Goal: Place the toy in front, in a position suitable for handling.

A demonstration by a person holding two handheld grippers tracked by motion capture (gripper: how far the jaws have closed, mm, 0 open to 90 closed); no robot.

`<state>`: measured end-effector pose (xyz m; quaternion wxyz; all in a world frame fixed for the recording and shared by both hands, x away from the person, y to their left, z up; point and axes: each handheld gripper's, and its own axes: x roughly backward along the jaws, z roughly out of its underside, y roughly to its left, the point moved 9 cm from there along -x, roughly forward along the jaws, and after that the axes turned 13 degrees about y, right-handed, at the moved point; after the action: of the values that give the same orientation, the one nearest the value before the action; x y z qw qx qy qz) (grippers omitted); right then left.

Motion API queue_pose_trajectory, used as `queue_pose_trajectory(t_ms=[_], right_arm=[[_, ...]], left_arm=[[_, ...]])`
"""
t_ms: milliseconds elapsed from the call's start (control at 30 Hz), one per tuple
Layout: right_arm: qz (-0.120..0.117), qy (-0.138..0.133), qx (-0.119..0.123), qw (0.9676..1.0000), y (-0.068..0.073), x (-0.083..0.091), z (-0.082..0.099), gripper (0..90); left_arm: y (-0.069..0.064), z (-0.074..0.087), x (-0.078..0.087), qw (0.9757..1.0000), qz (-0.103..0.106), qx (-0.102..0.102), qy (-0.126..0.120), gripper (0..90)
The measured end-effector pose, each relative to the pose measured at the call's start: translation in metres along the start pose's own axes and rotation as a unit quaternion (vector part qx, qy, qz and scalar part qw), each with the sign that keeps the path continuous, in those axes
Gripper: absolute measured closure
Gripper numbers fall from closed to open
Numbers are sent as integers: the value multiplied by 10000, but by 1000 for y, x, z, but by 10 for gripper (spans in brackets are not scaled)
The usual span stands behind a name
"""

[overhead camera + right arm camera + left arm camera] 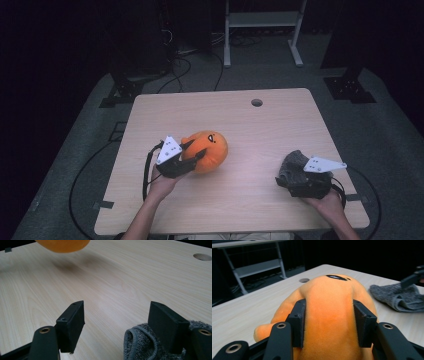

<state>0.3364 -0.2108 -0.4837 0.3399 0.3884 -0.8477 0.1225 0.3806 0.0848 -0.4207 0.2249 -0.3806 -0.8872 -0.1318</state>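
Observation:
An orange plush toy [212, 145] with a small dark face mark is on the left half of the wooden table [250, 125]. My left gripper [196, 149] is shut on it; in the left gripper view the pads [298, 320] press into the plush [329, 295] from both sides. My right gripper [290, 175] rests near the table's right front edge, jaws open. A grey knitted cloth [296, 161] lies bunched at its tips. In the right gripper view the gripper [117, 312] has bare table between its jaws, and the cloth [140, 345] sits by the right jaw.
A round cable hole [256, 102] is in the table's far side. A white metal frame [262, 22] and cables stand on the dark floor behind. The plush's underside [62, 245] casts a shadow on the table in the right gripper view.

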Motion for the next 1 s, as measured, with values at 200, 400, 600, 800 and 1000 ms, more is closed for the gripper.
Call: queue_pose_trajectory(t_ms=[200, 400, 600, 800, 1000], right_arm=[[30, -40, -8, 10000, -2, 2, 0, 284], [89, -76, -50, 9999, -6, 5, -1, 284], [291, -173, -175, 9993, -22, 13, -1, 286], [539, -72, -364, 9979, -42, 14, 2, 286], [782, 129, -541, 9954, -65, 11, 8, 291]], left_arm=[[-20, -1, -12, 9996, 254, -87, 29, 519], [-34, -1, -21, 9990, 376, -208, 89, 516], [-46, 1, -29, 9982, 491, -299, 158, 513], [-58, 4, -38, 9971, 568, -429, 254, 507], [-68, 4, -47, 9960, 689, -482, 300, 501]])
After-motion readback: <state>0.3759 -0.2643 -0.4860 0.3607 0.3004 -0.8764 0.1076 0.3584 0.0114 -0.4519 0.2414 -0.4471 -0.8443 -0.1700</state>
